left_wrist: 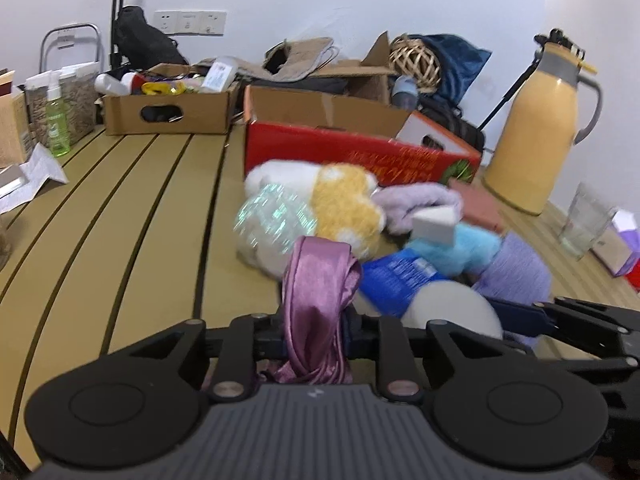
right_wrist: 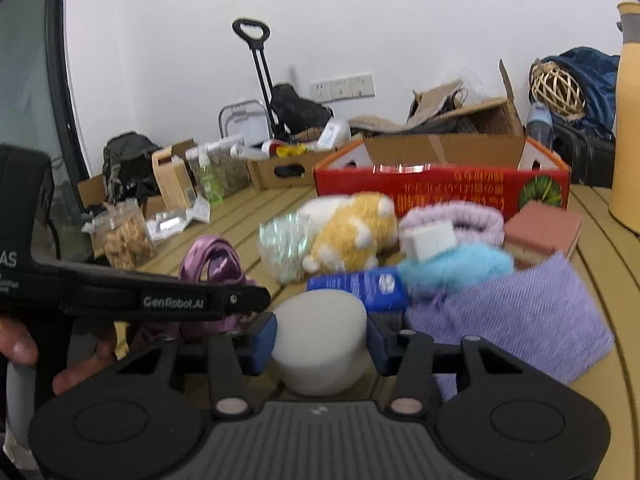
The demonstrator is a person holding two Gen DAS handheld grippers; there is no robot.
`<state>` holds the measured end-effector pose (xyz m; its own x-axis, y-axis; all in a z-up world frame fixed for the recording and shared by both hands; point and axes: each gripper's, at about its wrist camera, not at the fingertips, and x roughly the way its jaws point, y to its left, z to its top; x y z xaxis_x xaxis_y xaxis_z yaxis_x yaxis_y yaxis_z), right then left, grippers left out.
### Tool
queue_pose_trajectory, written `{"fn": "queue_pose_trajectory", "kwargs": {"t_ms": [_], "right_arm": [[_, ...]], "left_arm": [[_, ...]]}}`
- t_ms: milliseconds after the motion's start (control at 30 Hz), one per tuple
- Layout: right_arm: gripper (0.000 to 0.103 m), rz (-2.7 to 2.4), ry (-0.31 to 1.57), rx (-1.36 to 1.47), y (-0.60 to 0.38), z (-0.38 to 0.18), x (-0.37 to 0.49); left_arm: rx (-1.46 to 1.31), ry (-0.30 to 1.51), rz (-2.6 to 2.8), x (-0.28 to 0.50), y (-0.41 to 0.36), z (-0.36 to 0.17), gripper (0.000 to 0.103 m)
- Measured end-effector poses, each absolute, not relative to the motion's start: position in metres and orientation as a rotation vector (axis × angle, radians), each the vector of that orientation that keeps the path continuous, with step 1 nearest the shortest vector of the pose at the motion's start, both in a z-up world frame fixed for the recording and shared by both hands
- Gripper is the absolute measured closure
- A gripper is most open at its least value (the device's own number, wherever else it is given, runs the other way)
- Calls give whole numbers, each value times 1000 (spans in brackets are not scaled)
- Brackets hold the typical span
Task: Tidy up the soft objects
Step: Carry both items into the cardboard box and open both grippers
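My left gripper [left_wrist: 316, 336] is shut on a purple satin scrunchie [left_wrist: 316, 300], held just above the table; it also shows in the right wrist view [right_wrist: 212, 264]. My right gripper [right_wrist: 322, 340] has its blue pads on both sides of a white round sponge [right_wrist: 320, 344], gripping it. Beyond lies a pile of soft things: a yellow and white plush toy [right_wrist: 352, 228], a shiny mesh pouf [right_wrist: 282, 244], a lilac headband [right_wrist: 452, 220], a light blue fluffy piece [right_wrist: 456, 266], a purple cloth [right_wrist: 520, 316] and a blue packet [right_wrist: 360, 286].
An open red cardboard box [right_wrist: 440, 184] stands behind the pile. A yellow thermos jug [left_wrist: 540, 132] and a glass [left_wrist: 584, 220] are at the right. Cardboard boxes [left_wrist: 168, 108], bottles and jars line the back and left of the slatted wooden table [left_wrist: 120, 208].
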<state>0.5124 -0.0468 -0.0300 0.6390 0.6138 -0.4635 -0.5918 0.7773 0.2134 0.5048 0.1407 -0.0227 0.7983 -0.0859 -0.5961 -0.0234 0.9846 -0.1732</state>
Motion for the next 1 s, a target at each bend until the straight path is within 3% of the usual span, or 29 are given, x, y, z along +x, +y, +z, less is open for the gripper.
{"fn": "queue_pose_trajectory", "kwargs": {"t_ms": [267, 633, 833, 1000], "right_arm": [[56, 679, 495, 48, -55, 19, 573], [55, 661, 427, 60, -57, 91, 709], [53, 613, 516, 84, -50, 100, 823], [53, 449, 646, 46, -48, 58, 916]], "left_arm": [[-197, 588, -37, 558, 151, 26, 81], [-161, 616, -38, 714, 171, 93, 81], [-123, 706, 31, 811, 178, 86, 80], [-153, 793, 89, 881, 193, 49, 79]]}}
